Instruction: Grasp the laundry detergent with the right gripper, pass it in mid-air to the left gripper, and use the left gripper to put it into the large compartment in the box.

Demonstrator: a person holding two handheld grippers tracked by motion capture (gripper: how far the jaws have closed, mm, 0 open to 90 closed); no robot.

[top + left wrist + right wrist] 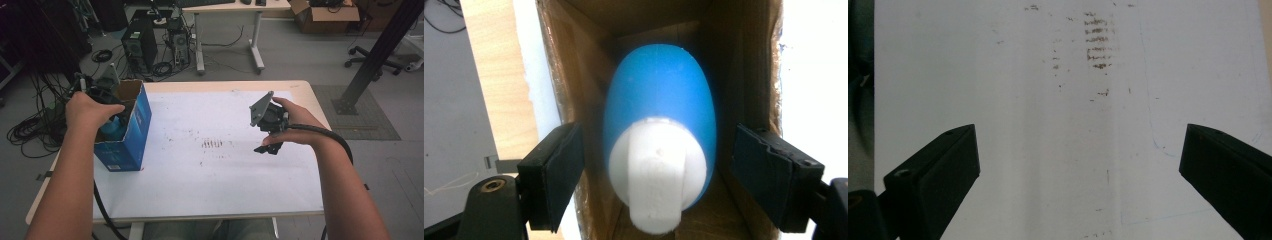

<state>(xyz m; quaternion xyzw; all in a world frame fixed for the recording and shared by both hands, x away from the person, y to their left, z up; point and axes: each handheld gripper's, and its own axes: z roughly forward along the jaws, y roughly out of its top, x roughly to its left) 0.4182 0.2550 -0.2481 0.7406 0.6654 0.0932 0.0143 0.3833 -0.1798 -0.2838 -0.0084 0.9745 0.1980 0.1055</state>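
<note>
A blue egg-shaped bottle (659, 95) with a white cap (656, 185) stands inside an open blue cardboard box (131, 131) at the table's left edge. My left gripper (661, 180) points down into the box. Its pads (551, 177) flank the bottle, with a gap on each side, so it is open. In the high view the left gripper (102, 92) sits under the hand above the box, and a bit of the bottle (113, 131) shows. My right gripper (267, 147) hovers open over the white sheet (1048, 125), nothing between its fingers (938, 175).
The white sheet (215, 165) covers most of the wooden table (305, 90) and has brown smudges (212, 144) at its middle. Beyond the table stand computer towers (140, 47), tangled cables (35, 125), a desk (227, 7) and a black post (375, 55).
</note>
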